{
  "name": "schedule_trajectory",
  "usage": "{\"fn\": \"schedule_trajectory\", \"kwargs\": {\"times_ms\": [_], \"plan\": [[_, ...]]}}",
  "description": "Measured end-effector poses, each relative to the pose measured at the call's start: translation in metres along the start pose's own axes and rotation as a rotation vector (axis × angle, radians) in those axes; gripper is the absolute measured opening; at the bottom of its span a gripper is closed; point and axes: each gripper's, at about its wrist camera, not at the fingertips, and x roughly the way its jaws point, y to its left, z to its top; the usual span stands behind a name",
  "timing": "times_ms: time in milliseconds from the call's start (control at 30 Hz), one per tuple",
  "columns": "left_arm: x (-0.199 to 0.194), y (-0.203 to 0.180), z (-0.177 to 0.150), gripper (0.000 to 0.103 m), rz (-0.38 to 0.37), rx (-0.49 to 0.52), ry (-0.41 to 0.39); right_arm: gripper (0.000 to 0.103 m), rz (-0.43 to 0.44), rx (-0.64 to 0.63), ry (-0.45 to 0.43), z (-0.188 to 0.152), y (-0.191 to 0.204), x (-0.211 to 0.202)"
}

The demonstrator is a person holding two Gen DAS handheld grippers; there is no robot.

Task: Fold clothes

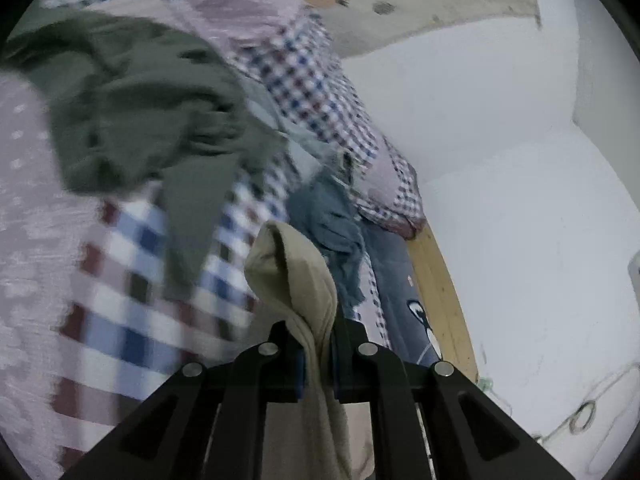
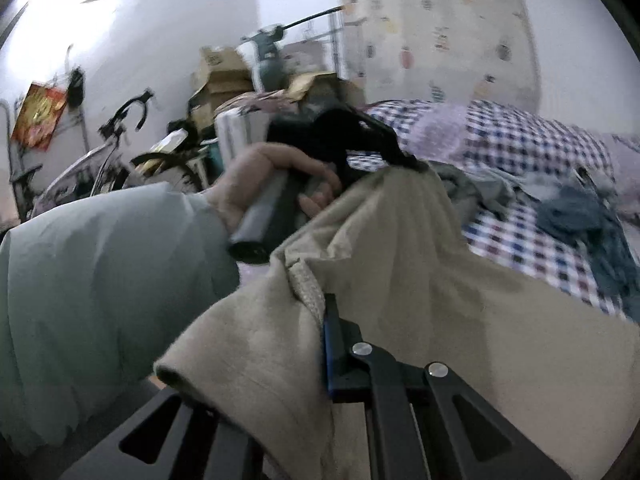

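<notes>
Nearest the lens, the left gripper (image 1: 318, 356) had its jaws clamped on a beige knit garment (image 1: 296, 276). The right gripper (image 2: 320, 344) pinched the same cloth, one jaw hidden beneath it. The garment hung lifted between them over the checked bed cover (image 1: 132, 320), unfolded, so folding seemed barely begun. Beyond lay an olive green garment (image 1: 132, 108) and a blue-grey garment (image 1: 332, 220), unfolded. Only the right view showed the person's hand (image 2: 272, 180) and a bicycle (image 2: 116, 152).

A beige garment (image 2: 400, 248) (soft, creased) hangs bunched above the bed, pinched at two spots.
</notes>
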Motion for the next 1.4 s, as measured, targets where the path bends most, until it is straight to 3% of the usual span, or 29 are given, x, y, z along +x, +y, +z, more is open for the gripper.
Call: {"fn": "schedule_trajectory", "kwargs": {"times_ms": [300,500,733,900,967,1033,1067,1100,1133,1267,1400], "plan": [[0.102,-0.117,-0.050,0.008,0.010,0.182,0.147,0.004,-0.124,0.191,-0.026,-0.030,-0.079,-0.091],[0.208,-0.167,-0.091,0.008,0.065,0.196,0.271,0.003,-0.257,0.379,-0.012,-0.069,-0.149,-0.153],[0.326,-0.167,-0.135,0.008,0.224,0.175,0.390,0.003,-0.346,0.669,0.023,-0.130,-0.233,-0.196],[0.374,-0.161,-0.152,0.009,0.321,0.184,0.410,0.004,-0.401,0.742,0.083,-0.154,-0.260,-0.202],[0.380,-0.157,-0.151,0.017,0.322,0.183,0.411,0.009,-0.442,0.784,0.123,-0.163,-0.272,-0.206],[0.380,-0.153,-0.145,0.040,0.301,0.177,0.401,0.016,-0.489,0.829,0.160,-0.173,-0.284,-0.211],[0.369,-0.154,-0.136,0.061,0.263,0.170,0.373,0.028,-0.509,0.852,0.169,-0.176,-0.290,-0.215],[0.356,-0.157,-0.126,0.074,0.216,0.160,0.337,0.040,-0.528,0.870,0.162,-0.178,-0.295,-0.223],[0.340,-0.158,-0.114,0.081,0.180,0.157,0.298,0.044,-0.552,0.877,0.147,-0.177,-0.300,-0.233],[0.270,-0.157,-0.067,0.083,0.094,0.181,0.155,0.051,-0.610,0.875,0.097,-0.171,-0.321,-0.263],[0.210,-0.129,-0.042,0.084,0.176,0.258,0.103,0.053,-0.500,0.840,0.050,-0.150,-0.344,-0.264]]}}
